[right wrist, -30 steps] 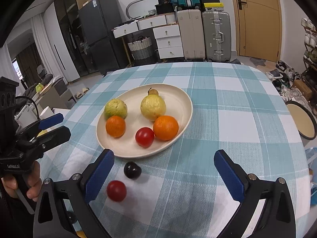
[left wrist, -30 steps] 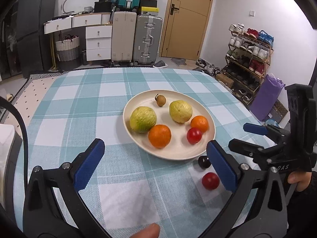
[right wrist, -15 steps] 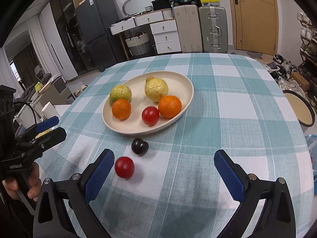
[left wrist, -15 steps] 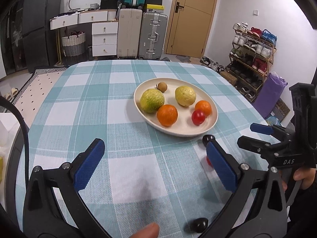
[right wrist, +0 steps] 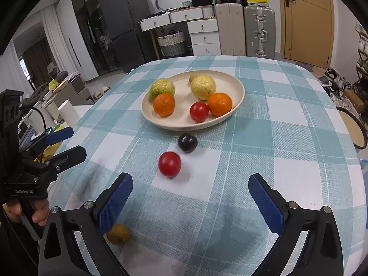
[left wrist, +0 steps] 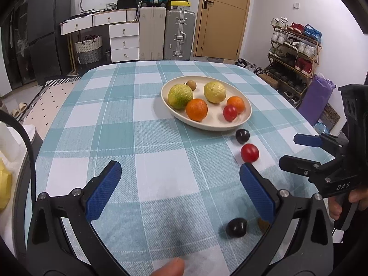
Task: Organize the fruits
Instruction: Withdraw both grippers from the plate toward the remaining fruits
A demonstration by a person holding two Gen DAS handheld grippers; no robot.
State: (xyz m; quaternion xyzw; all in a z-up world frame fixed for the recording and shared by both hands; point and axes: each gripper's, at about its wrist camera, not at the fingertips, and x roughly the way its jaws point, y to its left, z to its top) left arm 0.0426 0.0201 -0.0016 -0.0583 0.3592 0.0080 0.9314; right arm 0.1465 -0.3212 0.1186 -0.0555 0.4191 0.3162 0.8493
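A cream plate on the checked table holds two green-yellow guavas, two oranges, a red tomato and a small brown fruit. Loose on the cloth lie a dark plum, a red tomato, a second dark plum and a small brown fruit. My left gripper is open and empty, held back from the plate. My right gripper is open and empty, just short of the loose tomato.
The table's right edge drops off near a purple bag and a shoe rack. Suitcases, drawers and a door stand behind the table. A round stool sits off the right edge.
Both grippers have pulled back from the plate toward the near edge of the table. A second dark plum and a small brown fruit have come into view near the fingers.
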